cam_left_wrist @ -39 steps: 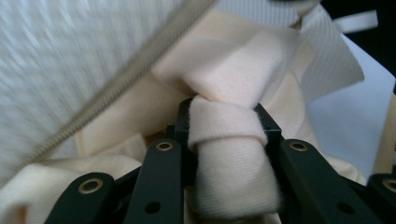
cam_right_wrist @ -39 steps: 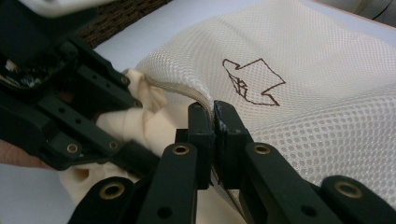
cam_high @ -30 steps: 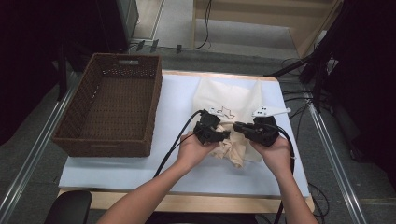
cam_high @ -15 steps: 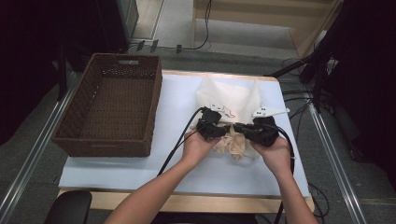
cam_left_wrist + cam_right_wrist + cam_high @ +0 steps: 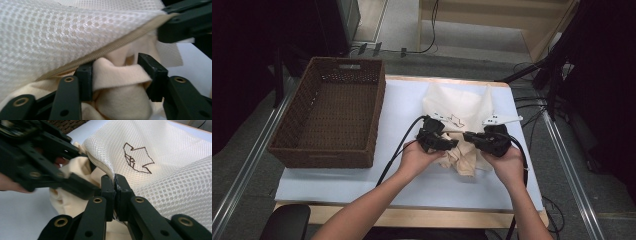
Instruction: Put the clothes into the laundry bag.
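Two risks stand out. Right gripper, jaws pressed shut on the zip edge of the white mesh laundry bag, only pinches a thin bit of hem w/ the zipper tape; any tug could slip it free and the bag mouth drops shut. Left gripper, jaws part open around a thick fold of the cream soft knit cloth, has bulk between the pads; it could snag the mesh or bunch at the opening instead of going in. Cloth is crumpled, soft, half under the bag's mouth, mid-table on the pale blue mat, right of the brown woven wicker basket. Bag is limp, has a dark arrow mark.
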{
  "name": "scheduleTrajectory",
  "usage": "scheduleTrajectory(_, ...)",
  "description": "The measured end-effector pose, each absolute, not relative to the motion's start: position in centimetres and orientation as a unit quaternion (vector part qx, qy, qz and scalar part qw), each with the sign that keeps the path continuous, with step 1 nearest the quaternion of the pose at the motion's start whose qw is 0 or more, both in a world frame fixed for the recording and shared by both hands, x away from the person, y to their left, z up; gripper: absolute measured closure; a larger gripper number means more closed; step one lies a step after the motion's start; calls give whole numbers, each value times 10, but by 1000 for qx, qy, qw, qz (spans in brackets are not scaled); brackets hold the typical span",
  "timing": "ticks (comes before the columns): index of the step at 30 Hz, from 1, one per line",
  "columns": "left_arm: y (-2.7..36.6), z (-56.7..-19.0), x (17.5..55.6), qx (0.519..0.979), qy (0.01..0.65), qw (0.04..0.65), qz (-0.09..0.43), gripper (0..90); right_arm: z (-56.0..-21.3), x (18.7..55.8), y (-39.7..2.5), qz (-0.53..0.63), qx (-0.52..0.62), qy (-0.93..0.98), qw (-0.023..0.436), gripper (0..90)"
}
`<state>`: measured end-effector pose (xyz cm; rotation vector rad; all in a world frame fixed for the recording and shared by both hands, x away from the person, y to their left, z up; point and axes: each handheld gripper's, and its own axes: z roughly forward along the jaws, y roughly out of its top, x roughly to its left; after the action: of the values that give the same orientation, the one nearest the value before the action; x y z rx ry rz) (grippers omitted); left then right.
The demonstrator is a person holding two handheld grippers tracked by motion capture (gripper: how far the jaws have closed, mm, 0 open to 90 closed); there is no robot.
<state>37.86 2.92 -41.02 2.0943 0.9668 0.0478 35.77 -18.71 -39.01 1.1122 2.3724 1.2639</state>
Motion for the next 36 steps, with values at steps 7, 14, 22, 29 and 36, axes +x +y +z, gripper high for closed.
scheduleTrajectory(7,51,-390,364,830,365,422,22,407,-392,359,-188,429,383,810,116,885)
scheduleTrajectory(14,76,-386,350,834,360,419,19,369,-392,359,-187,427,381,811,117,884)
scheduleTrajectory(22,96,-403,337,838,362,408,15,364,-393,359,-187,426,384,811,115,884)
scheduleTrajectory(29,98,-417,333,839,362,406,10,336,-393,358,-186,424,381,813,117,883)
scheduleTrajectory(36,88,-429,337,840,362,403,8,322,-393,358,-186,425,381,813,117,882)
